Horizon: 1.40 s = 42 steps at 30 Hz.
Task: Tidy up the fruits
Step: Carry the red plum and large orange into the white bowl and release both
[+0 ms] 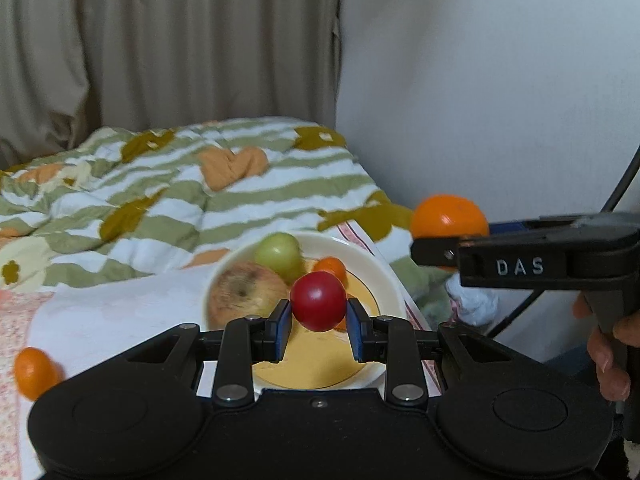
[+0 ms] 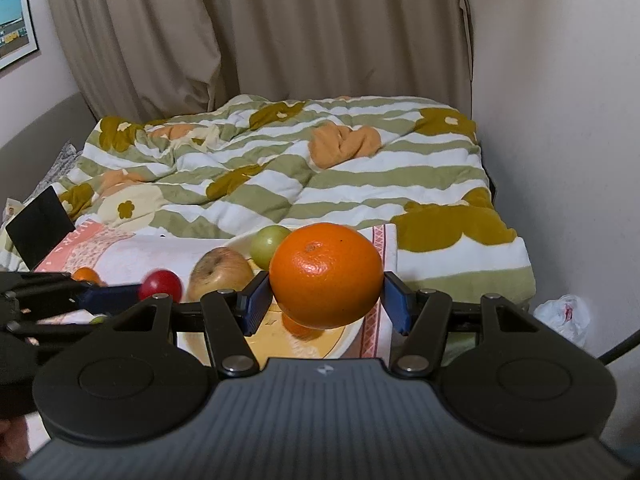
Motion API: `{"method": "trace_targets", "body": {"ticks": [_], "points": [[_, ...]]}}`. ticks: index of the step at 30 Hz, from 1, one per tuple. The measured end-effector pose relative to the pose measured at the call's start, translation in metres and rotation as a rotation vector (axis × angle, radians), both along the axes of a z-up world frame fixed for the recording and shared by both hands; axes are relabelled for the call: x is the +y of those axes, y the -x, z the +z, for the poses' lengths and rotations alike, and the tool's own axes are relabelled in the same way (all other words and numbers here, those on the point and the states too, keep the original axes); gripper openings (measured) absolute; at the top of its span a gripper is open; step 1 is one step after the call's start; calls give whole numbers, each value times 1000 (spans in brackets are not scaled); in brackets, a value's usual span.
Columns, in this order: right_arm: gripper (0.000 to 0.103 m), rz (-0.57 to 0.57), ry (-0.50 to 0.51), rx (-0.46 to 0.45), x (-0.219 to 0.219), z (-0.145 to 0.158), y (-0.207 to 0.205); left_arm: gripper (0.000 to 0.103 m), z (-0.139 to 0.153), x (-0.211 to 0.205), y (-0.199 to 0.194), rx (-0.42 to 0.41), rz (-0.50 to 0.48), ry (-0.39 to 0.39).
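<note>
Both grippers loaded, above the plate on the bed.

My left gripper (image 1: 319,322) is clamped on a smooth, glossy red round fruit (image 1: 318,301), blue pads (image 1: 282,330) pressing its sides, at frame centre over the plate (image 1: 384,276). My right gripper (image 2: 326,300) is clamped on a big orange (image 2: 326,274), dimpled peel, pads tight on both flanks. The plate is round and glazed, cream rim, yellow centre; it holds a blotchy tan apple (image 1: 244,294), a matte green round fruit (image 1: 279,255) and a small orange piece (image 1: 330,268). Another small orange fruit (image 1: 36,372) lies lower left on the pink-patterned cloth (image 1: 12,320). Behind: a puffy striped quilt (image 1: 180,184) and pleated beige curtain (image 1: 180,40).
</note>
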State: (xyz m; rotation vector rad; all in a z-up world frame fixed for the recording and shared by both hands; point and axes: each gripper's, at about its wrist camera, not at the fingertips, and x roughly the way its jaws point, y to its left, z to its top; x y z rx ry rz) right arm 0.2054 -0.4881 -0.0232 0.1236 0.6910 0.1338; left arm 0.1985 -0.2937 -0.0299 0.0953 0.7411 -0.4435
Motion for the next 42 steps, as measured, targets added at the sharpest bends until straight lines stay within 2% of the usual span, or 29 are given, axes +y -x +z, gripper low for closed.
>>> {"method": "trace_targets", "body": {"ticks": [11,18,20,21,22,24,28,33,42], "points": [[75,-44,-7,58,-14,-28,-33,32,-55,-27,-37,139,-108,-75],[75,-52,-11,80,-17,-37,-40,33,-70,-30,-44,177,-136,-101],[75,-52,-9,81,-16,-38,-40,40,-69,-28,-44,178,-136,-90],[75,-52,-9,80,-17,-38,-40,57,-67,-27,-44,176,-132,-87],[75,-51,-8,79,-17,-38,-40,81,-66,-26,-42,172,-129,-88],[75,-47,-4,76,-15,-37,-41,99,-58,-22,-37,132,-113,-89],[75,-37,0,71,-13,-34,-41,100,-49,-14,-31,118,-88,-107],[75,-11,3,71,-6,-35,-44,100,-38,10,-25,116,-5,-82],[75,39,66,59,13,-57,-55,101,-27,44,-15,86,112,-69]]}}
